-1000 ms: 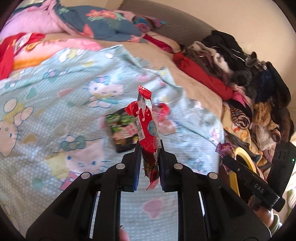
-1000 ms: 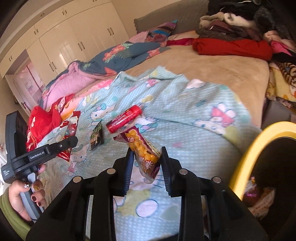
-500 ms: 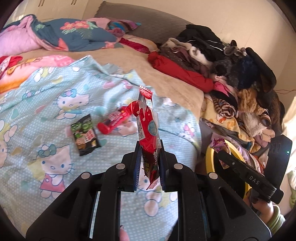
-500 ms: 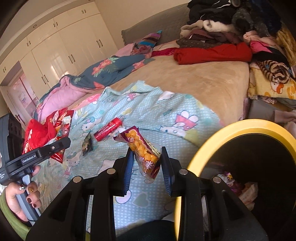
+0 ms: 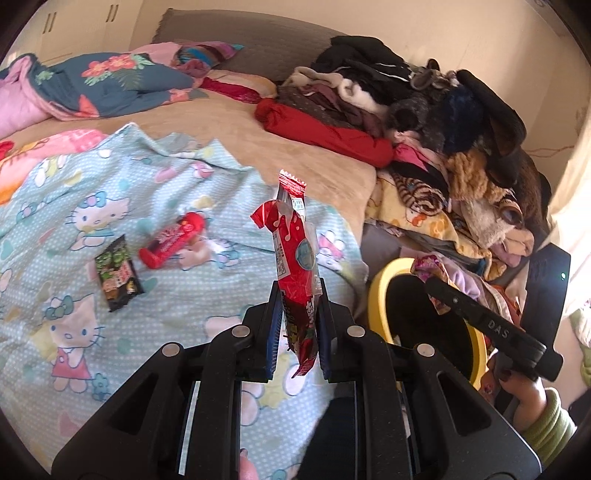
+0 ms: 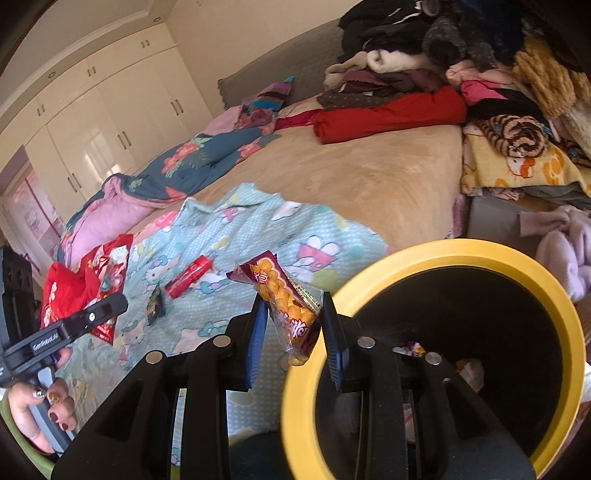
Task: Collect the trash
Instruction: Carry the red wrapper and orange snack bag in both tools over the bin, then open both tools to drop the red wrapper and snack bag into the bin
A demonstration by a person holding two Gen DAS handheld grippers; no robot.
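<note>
left hand-held gripper (image 5: pixel 297 325) pinching red wrapper (image 5: pixel 295 258) | right hand-held gripper (image 6: pixel 293 328) gripping snack bag (image 6: pixel 284 295) | risk: light wrappers probably missing yellow bin (image 6: pixel 436 254) rim

Warm daylight fills both fisheye views, bright on the beige wall (image 5: pixel 424 33) far beyond the fingers. Straight lines bow toward the dark rounded corners. The yellow bin rim (image 6: pixel 436 254) close beside the fingers blurs softly; cupboard doors (image 6: pixel 110 122) glare.
</note>
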